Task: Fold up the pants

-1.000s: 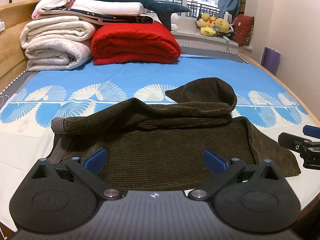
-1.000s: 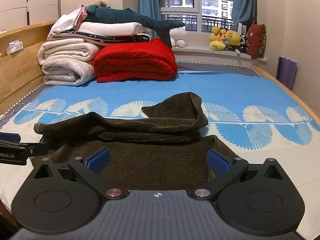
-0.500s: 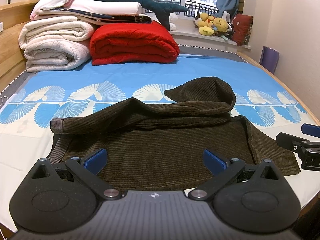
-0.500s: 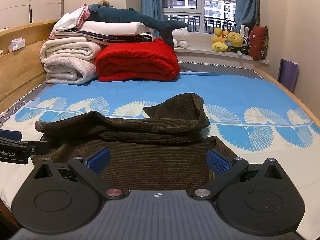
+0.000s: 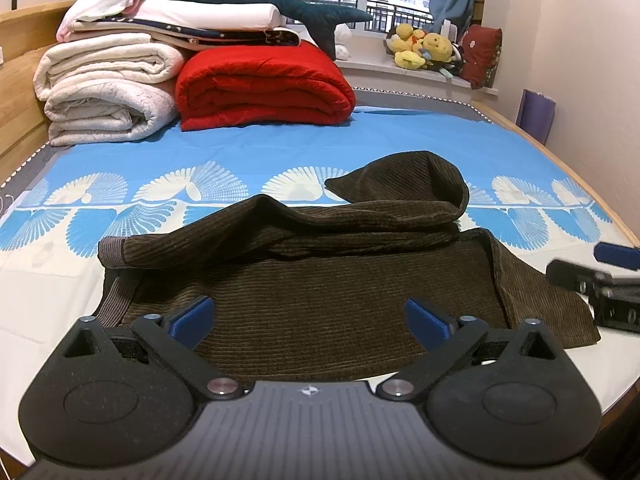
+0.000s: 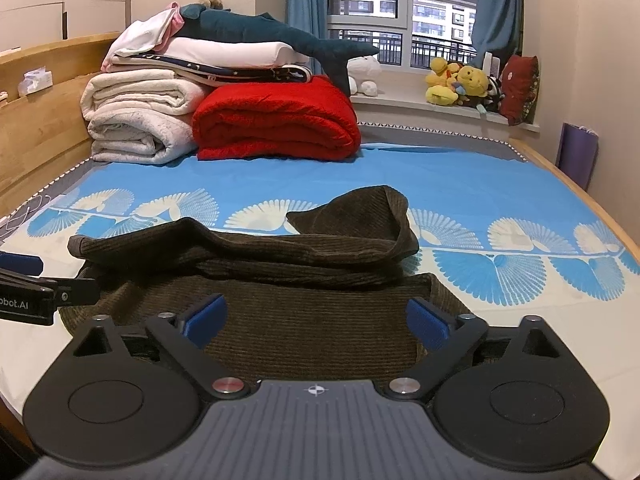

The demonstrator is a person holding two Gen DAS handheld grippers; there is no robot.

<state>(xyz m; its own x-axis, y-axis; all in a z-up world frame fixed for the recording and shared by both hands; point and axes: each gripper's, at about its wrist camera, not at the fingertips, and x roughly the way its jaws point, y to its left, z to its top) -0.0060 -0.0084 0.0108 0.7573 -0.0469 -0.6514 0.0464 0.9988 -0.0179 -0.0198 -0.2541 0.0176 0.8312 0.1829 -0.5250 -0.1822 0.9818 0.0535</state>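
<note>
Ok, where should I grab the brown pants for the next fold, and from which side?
Probably the near hem of the pants, one gripper toward each corner, coming in low from the bed's near edge. That edge lies flat and single-layered; the far side is bunched into a ridge. Both grippers, left and right, hover open above it, jaws just narrowing.

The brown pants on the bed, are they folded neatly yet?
Not neatly. The brown pants lie partly doubled over, with a rumpled, humped layer across the back and one end sticking up.
</note>
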